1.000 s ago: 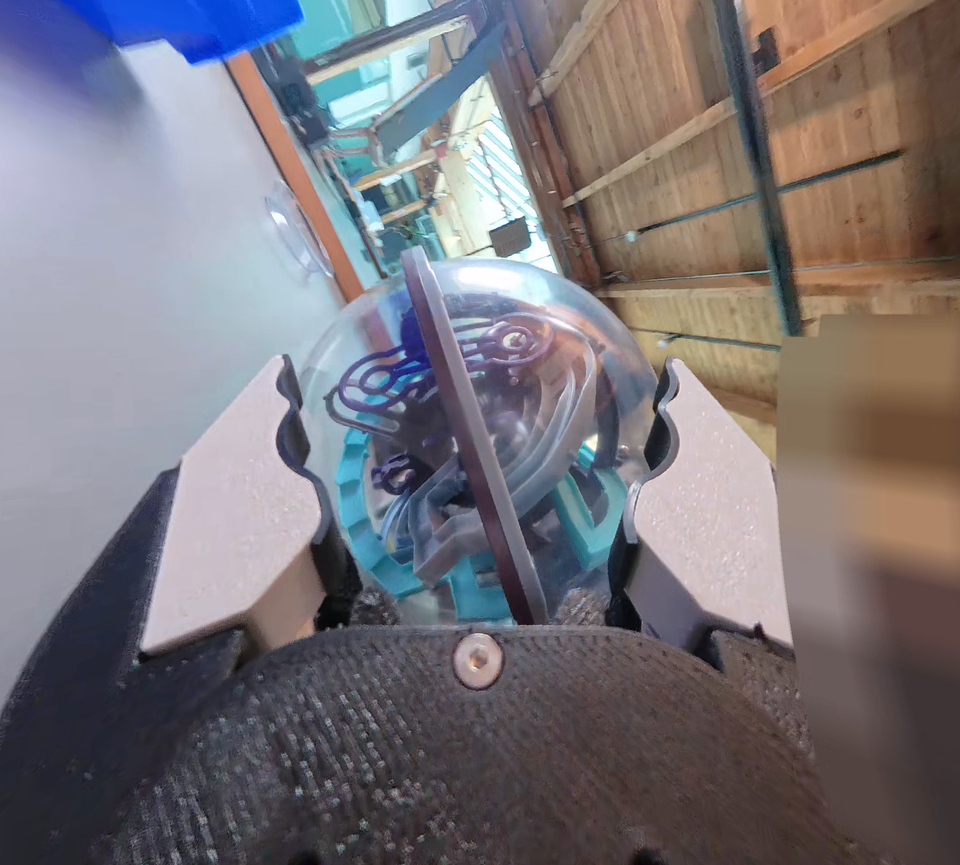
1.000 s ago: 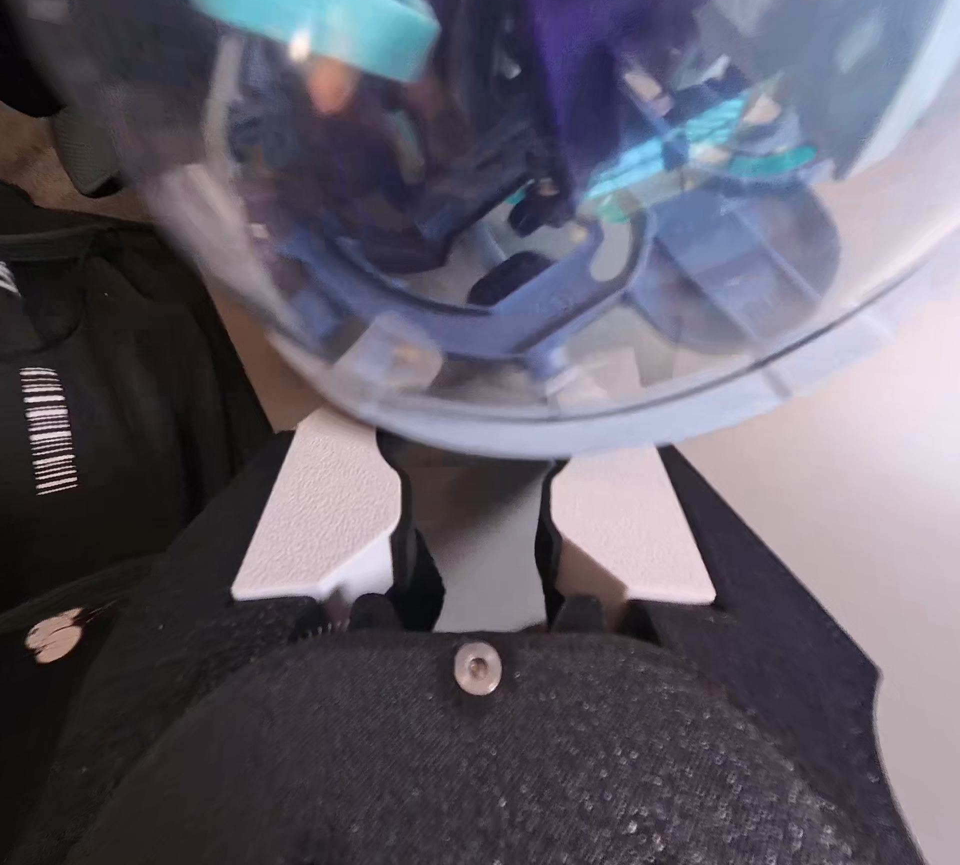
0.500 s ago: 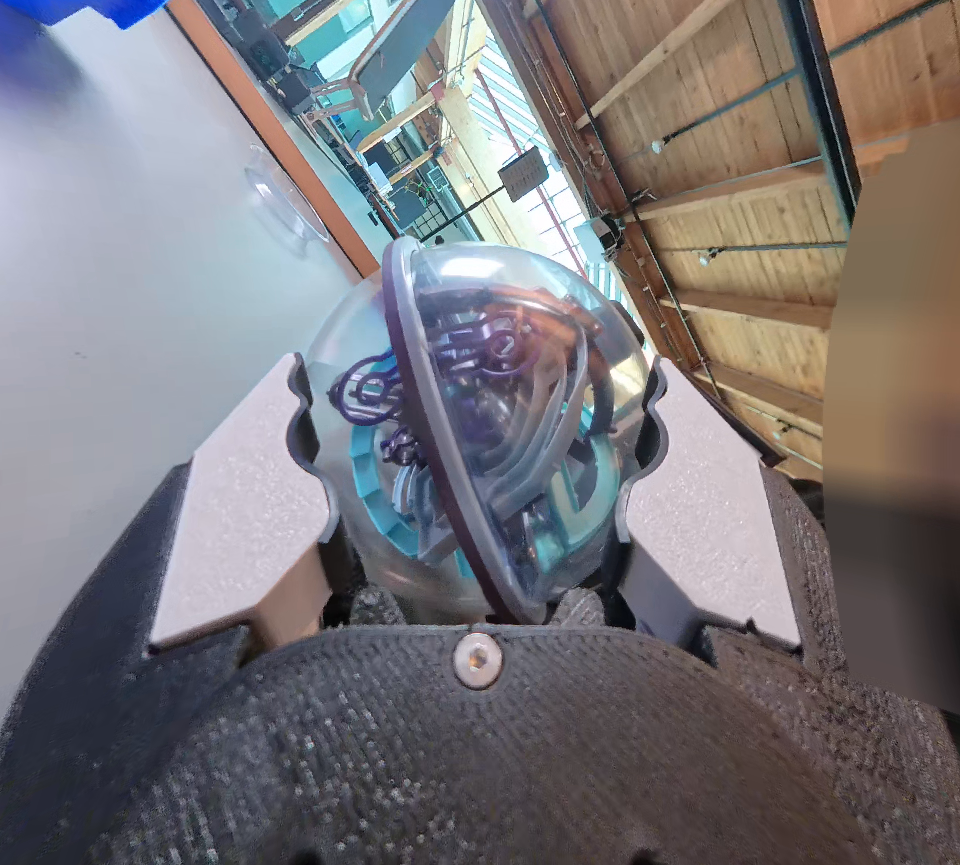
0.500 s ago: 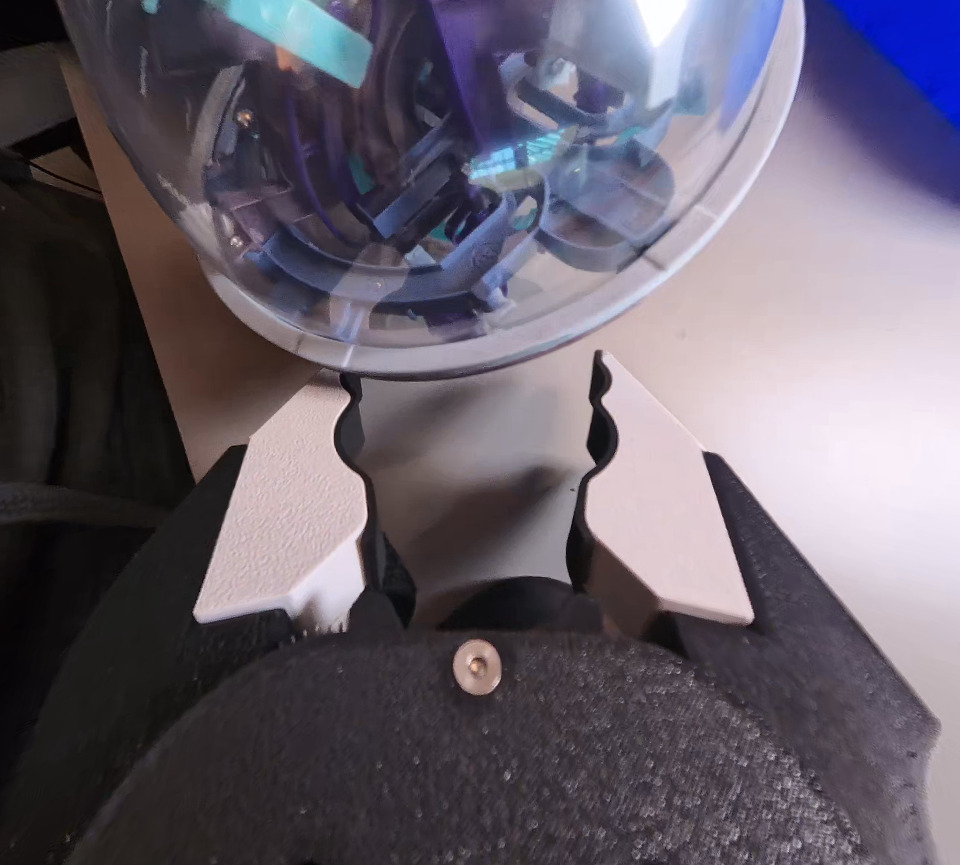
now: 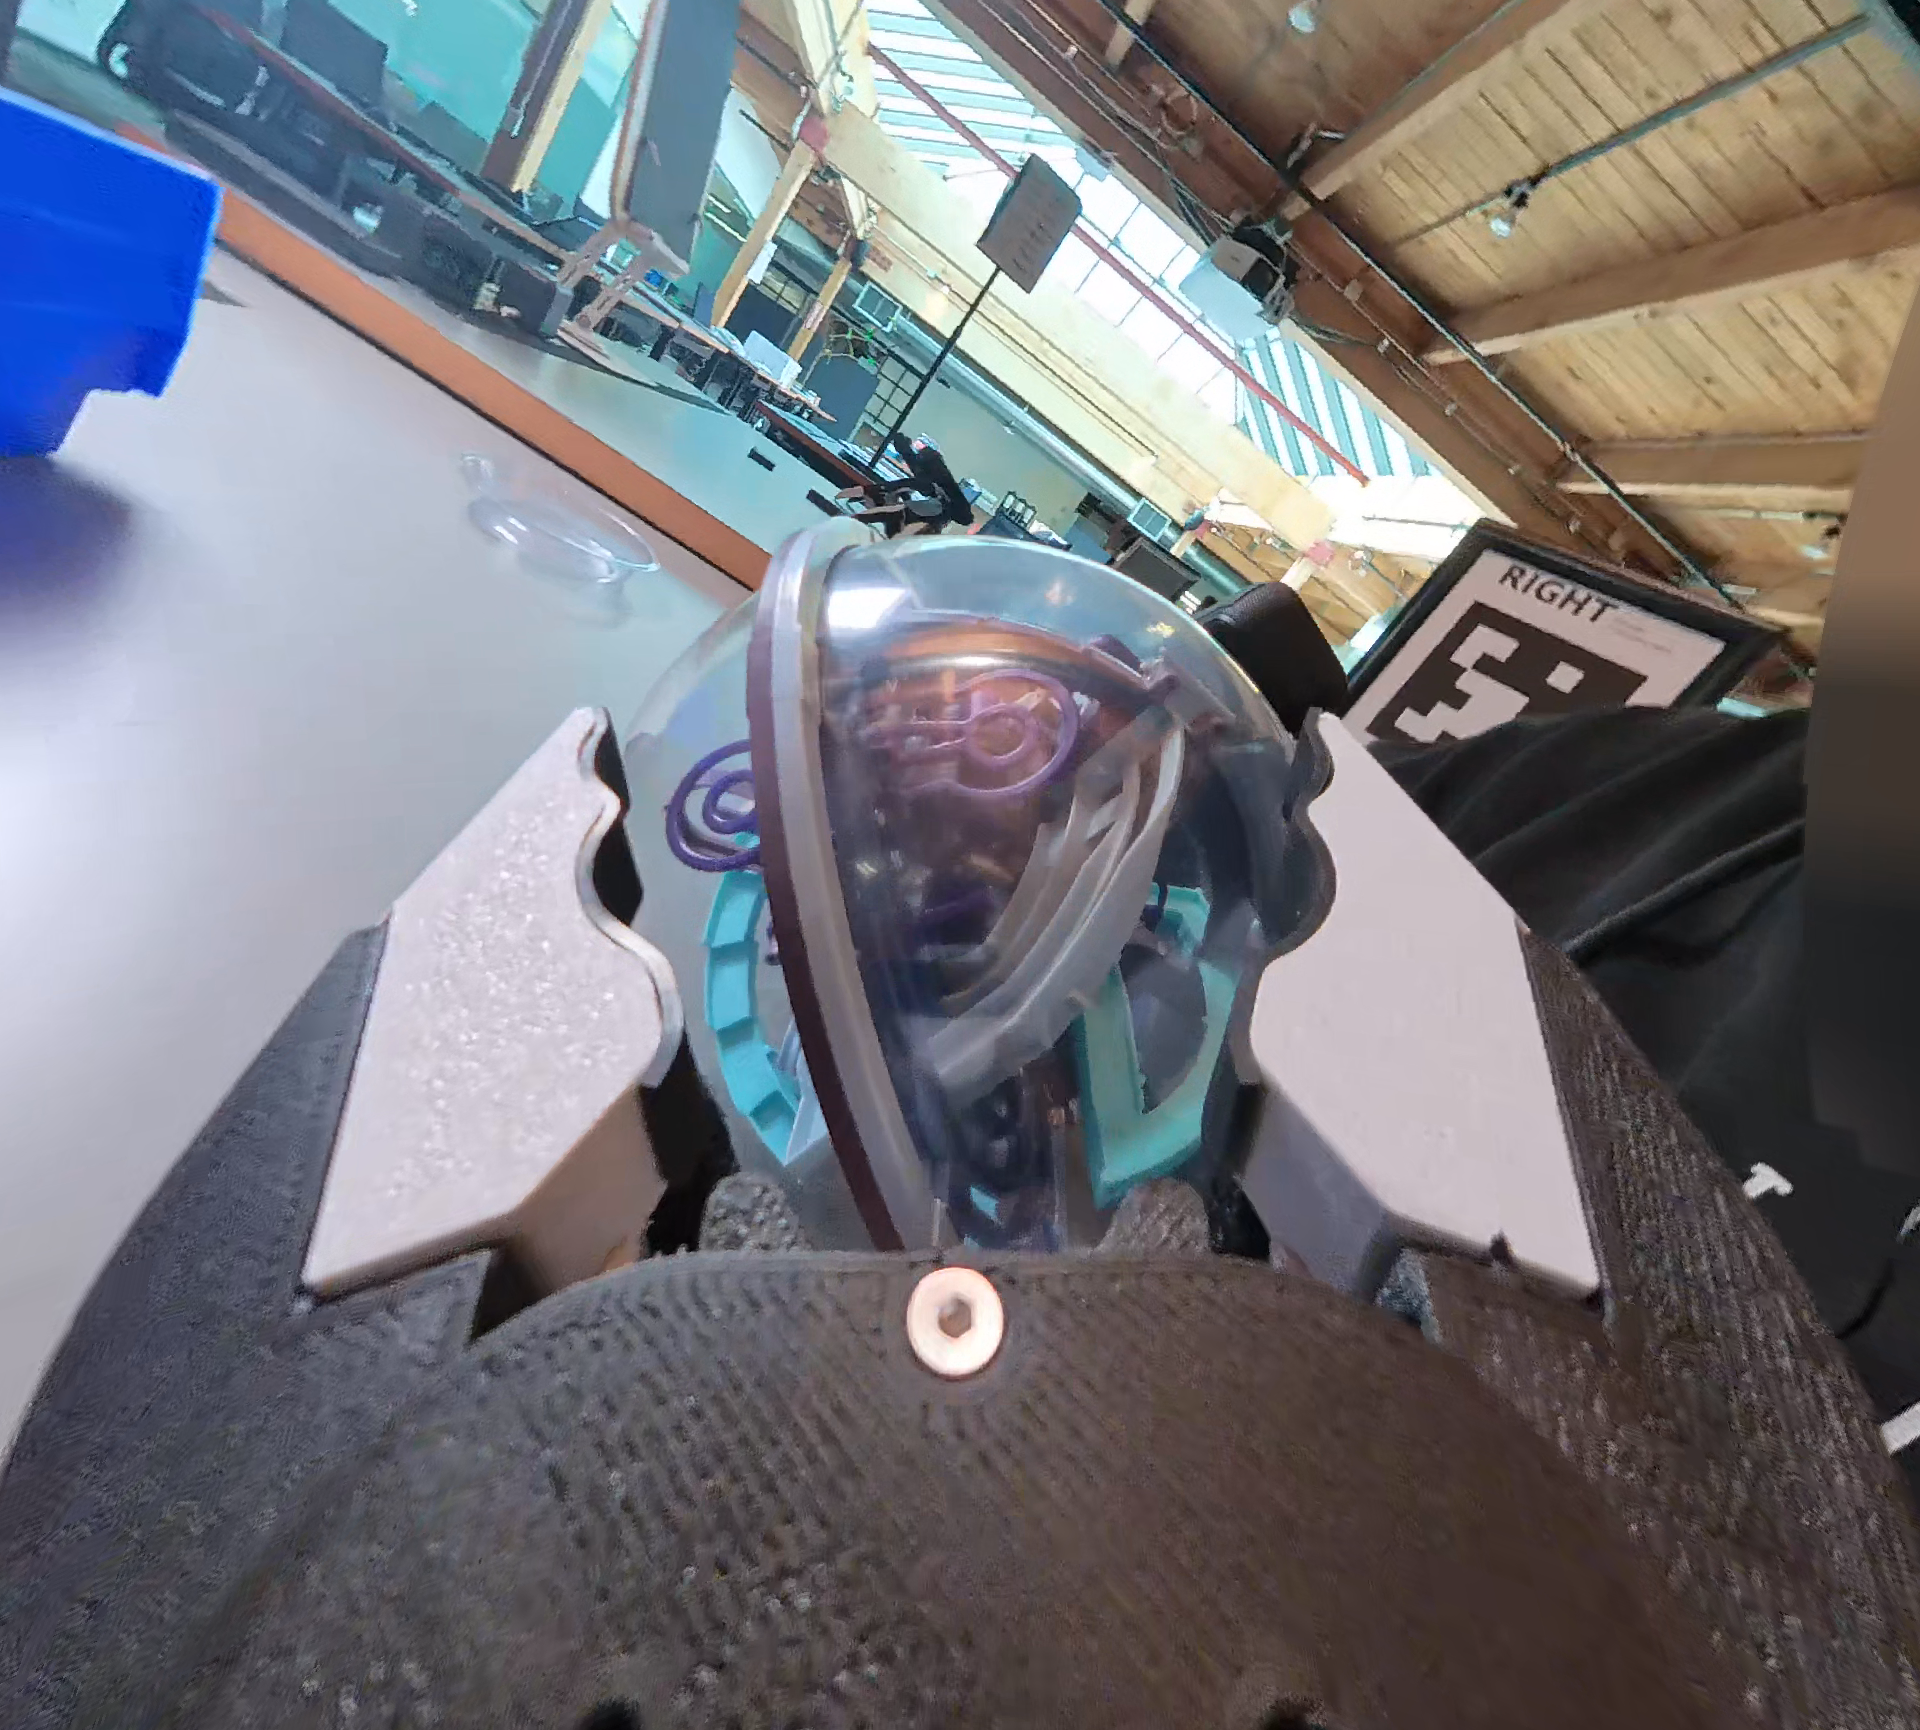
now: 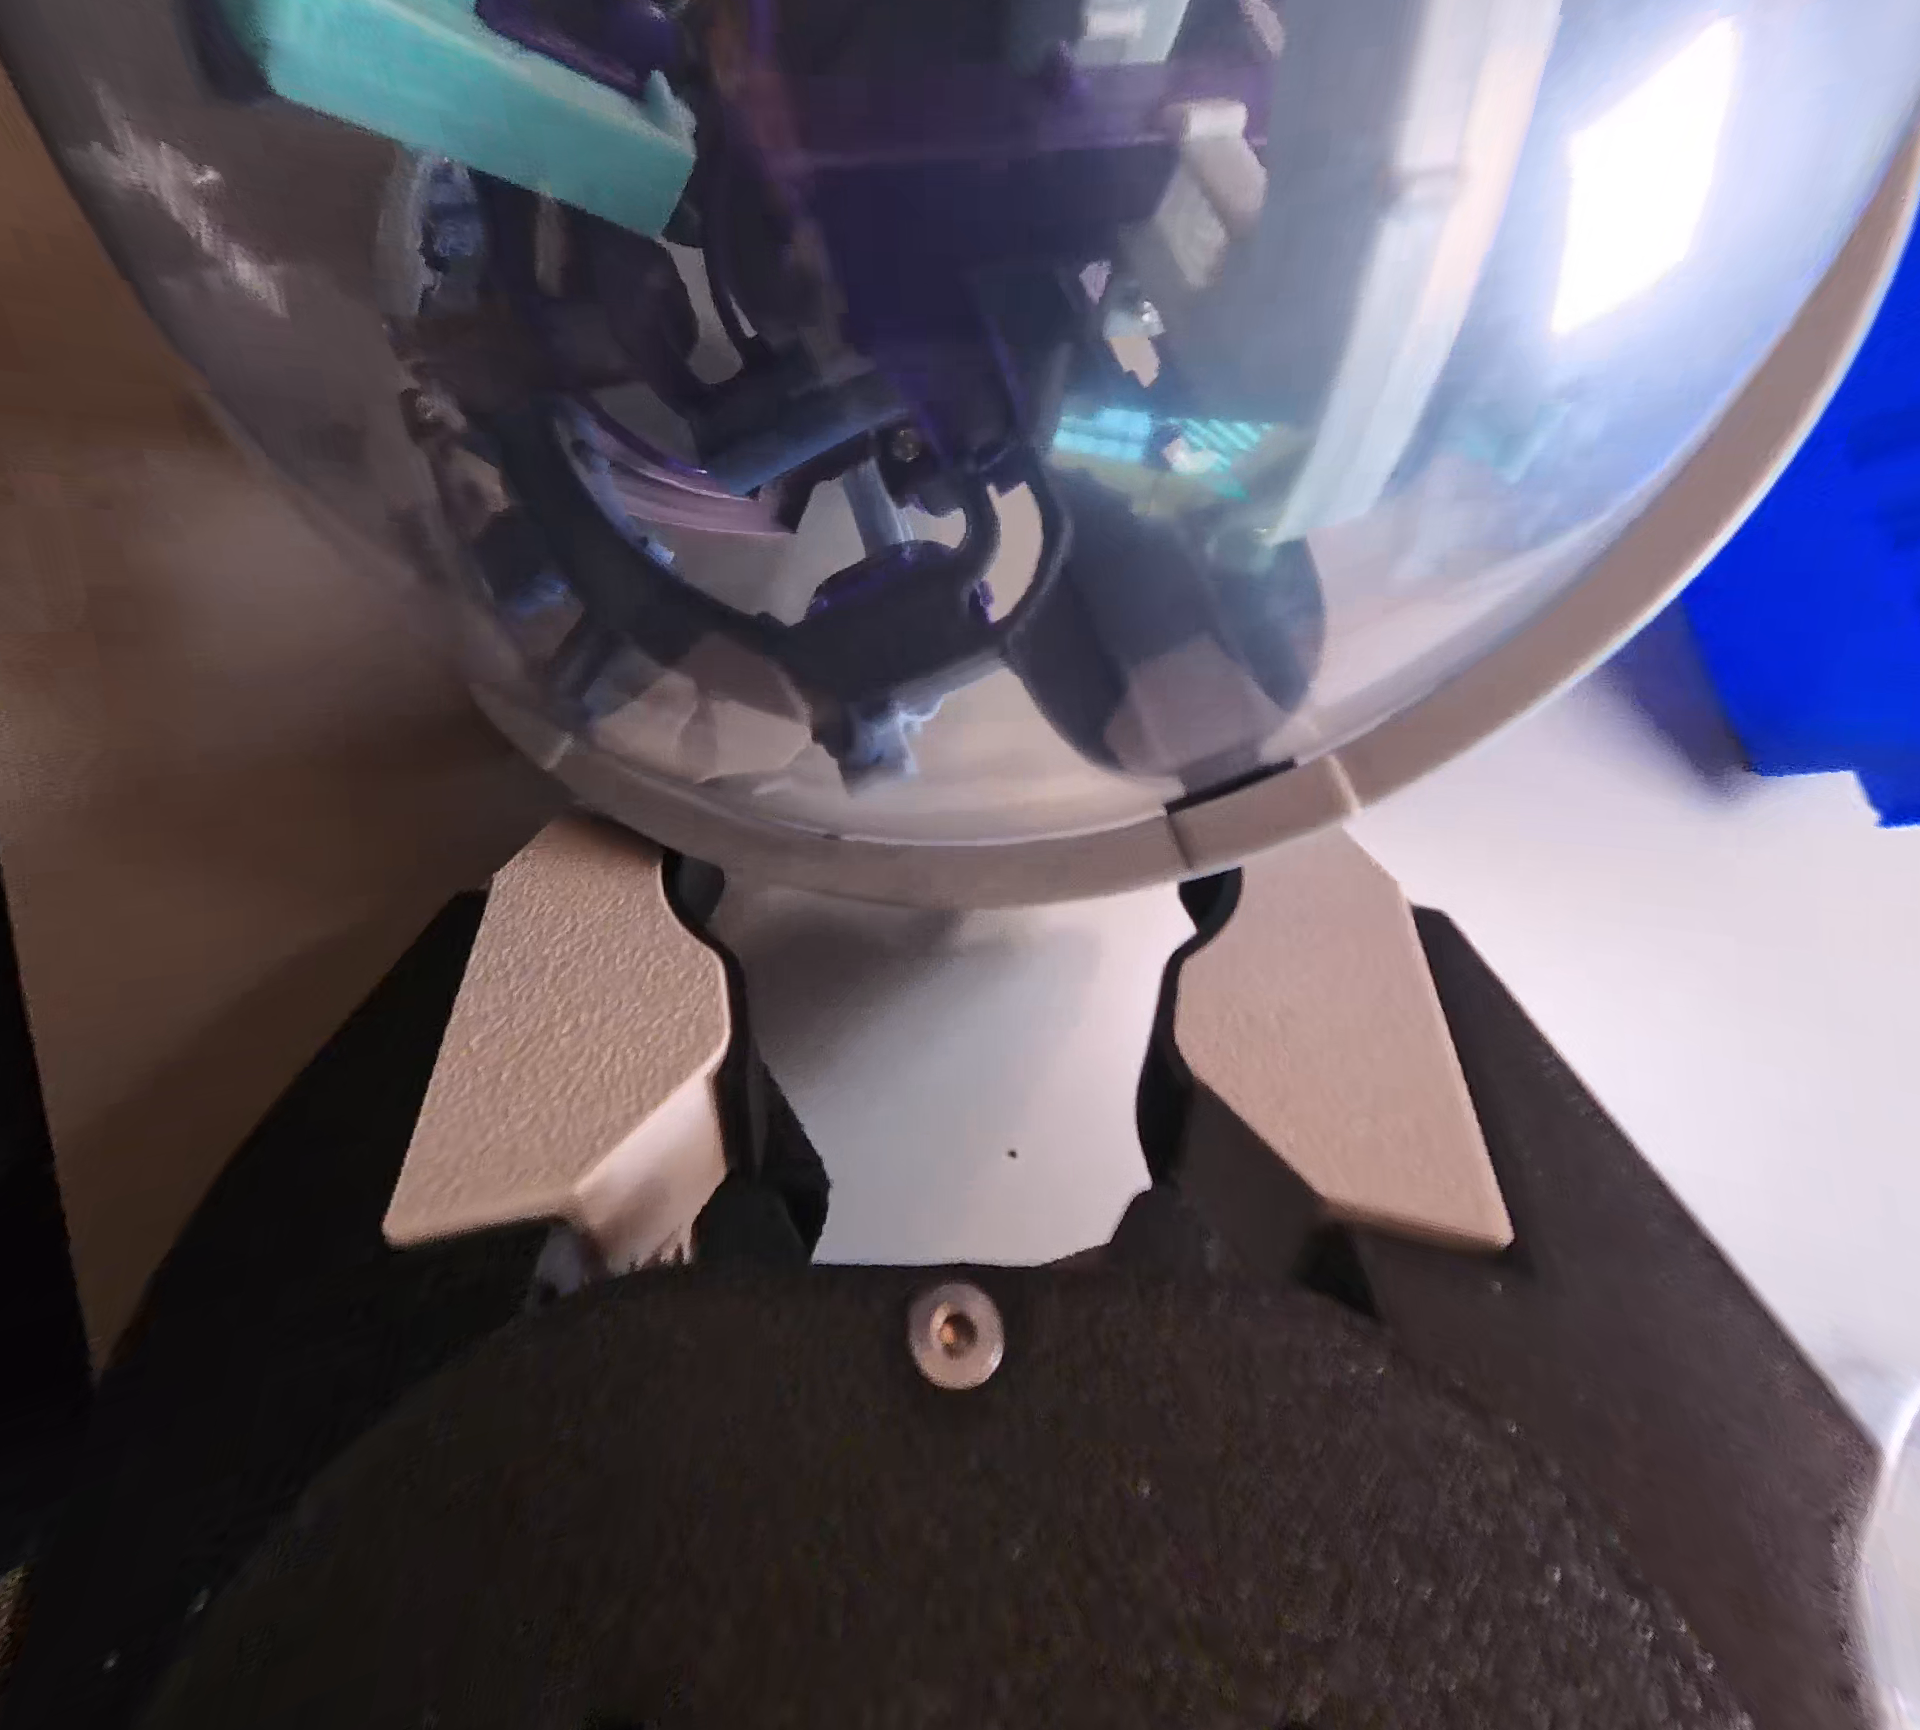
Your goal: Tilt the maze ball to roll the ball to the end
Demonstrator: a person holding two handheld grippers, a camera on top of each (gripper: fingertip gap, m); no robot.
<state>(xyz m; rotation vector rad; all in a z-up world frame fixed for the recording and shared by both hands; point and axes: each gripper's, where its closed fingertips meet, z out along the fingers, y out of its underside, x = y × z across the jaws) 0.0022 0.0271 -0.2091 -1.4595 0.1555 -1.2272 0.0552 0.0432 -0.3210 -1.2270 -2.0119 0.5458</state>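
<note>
Item: maze ball (image 5: 966, 859), clear shell, pinched between left gripper (image 5: 956, 859) jaws. Printed marker board (image 5: 1538, 672) at 2 o'clock. Right gripper (image 6: 951, 870) spread, tips seemingly touching the shell.

Clear maze ball (image 6: 935, 278) with teal and purple tracks looming close above right gripper (image 6: 951, 891), fingers (image 6: 582, 1036) spread, tips at its grey rim; blue bin (image 6: 1849, 620) right

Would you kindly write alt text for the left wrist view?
The left gripper clamps a clear maze ball with purple, teal and grey tracks, above a pale table. A blue bin and clear dish lie beyond.
</note>
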